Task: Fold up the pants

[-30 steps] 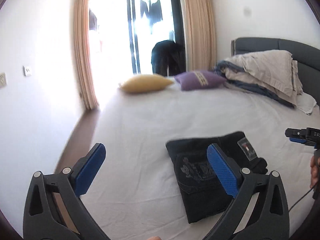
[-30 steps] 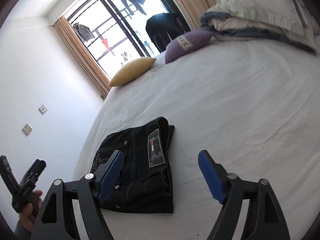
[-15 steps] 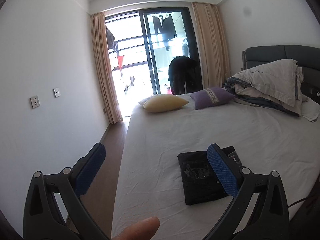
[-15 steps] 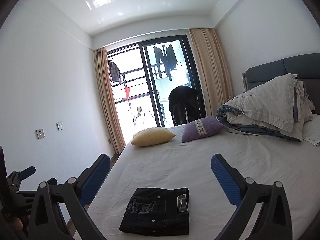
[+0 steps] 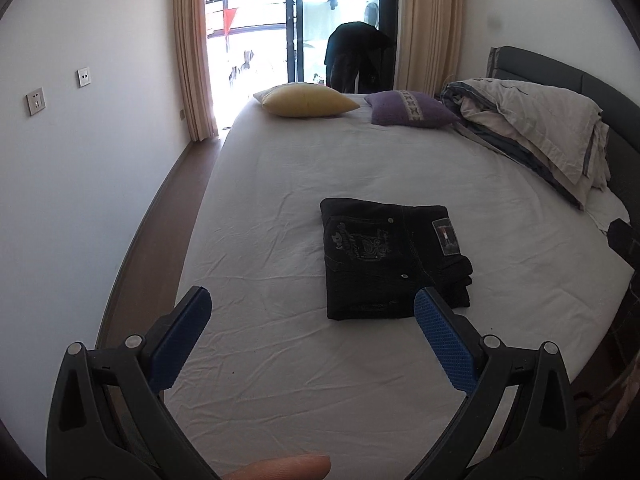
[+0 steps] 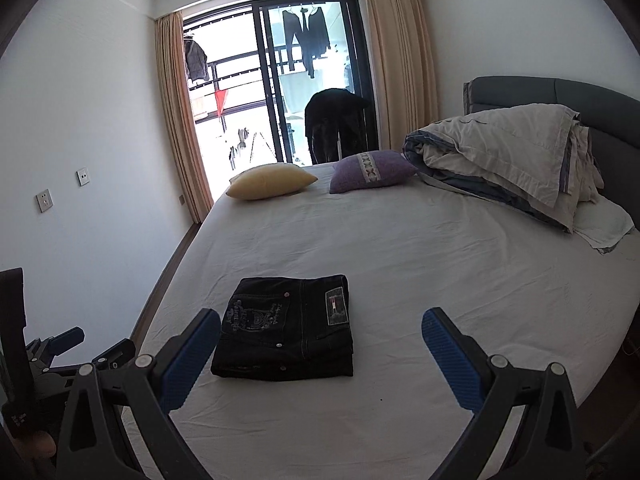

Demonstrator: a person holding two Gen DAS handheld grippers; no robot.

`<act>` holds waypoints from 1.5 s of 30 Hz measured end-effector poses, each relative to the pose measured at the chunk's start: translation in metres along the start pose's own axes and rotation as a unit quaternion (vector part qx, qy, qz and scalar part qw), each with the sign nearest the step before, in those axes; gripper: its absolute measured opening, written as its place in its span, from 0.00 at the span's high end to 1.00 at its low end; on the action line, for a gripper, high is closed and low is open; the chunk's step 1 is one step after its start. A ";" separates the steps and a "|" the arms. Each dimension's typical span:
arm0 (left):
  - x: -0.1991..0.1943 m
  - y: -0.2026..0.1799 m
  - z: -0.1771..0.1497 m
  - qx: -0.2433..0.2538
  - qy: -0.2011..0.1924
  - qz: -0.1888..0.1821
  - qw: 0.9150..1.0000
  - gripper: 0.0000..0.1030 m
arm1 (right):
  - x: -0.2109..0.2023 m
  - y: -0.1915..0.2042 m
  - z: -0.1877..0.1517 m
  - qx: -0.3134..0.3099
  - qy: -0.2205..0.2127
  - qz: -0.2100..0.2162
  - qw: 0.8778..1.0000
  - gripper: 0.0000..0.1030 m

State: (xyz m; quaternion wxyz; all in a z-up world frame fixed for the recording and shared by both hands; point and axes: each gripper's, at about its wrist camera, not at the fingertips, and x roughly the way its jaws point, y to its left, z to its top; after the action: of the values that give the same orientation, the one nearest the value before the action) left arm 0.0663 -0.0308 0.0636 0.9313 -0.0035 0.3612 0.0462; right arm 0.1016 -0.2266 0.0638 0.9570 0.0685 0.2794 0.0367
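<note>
Dark jeans (image 5: 384,260) lie folded into a compact rectangle on the white bed sheet (image 5: 280,208), a stitched pocket and a small label facing up. The same pants (image 6: 288,328) show in the right wrist view. My left gripper (image 5: 312,300) hangs open over the sheet, short of the pants, with nothing between its blue pads. My right gripper (image 6: 320,324) is open too, held back above the near side of the bed, nothing in its jaws. The left gripper (image 6: 60,344) appears at the lower left of the right wrist view.
A yellow pillow (image 5: 304,102) and a purple pillow (image 5: 412,109) lie at the far end of the bed. A bundled duvet (image 6: 512,160) rests against the grey headboard (image 6: 560,92). A wood floor strip (image 5: 160,216) runs between bed and left wall. A fingertip (image 5: 280,468) shows below.
Both grippers have drawn back and up from the folded pants, which now look smaller and farther away. The views swung up toward the window, then dipped again. The pants lie unmoved.
</note>
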 end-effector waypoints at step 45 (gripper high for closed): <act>0.055 0.004 -0.004 -0.003 0.034 -0.005 0.999 0.00 | 0.037 0.027 -0.027 -0.011 0.083 0.013 0.996 0.00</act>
State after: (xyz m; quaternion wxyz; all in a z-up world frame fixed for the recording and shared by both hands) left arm 0.1038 -0.0223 0.0243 0.9187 -0.0097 0.3927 0.0424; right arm 0.1170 -0.1932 0.0262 0.9308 0.0584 0.3561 0.0580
